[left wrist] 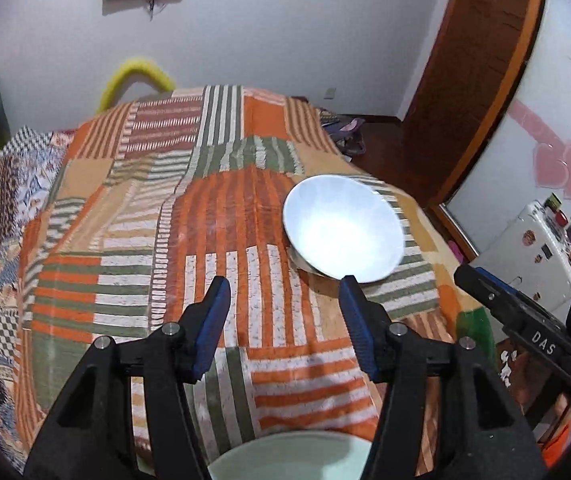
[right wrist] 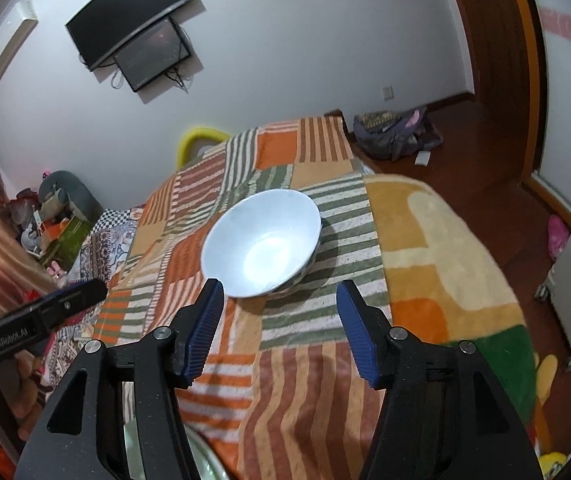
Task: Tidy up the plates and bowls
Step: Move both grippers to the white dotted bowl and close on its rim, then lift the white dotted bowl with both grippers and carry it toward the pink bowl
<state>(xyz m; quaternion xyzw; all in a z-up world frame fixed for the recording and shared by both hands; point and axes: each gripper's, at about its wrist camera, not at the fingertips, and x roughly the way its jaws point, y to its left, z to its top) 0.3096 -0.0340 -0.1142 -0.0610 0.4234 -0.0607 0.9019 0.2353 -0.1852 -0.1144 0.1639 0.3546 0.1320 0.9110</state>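
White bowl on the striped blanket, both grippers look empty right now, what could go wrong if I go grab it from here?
The white bowl sits tilted on a soft, uneven striped blanket, so a nudge could tip or slide it. The right gripper and left gripper are both open and aimed at the same near rim; they might collide. A smooth rim may slip from the pads.

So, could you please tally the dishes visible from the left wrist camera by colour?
White glossy round bowl: 1
Pale green round dish, cut off at the bottom edge: 1
Total: 2
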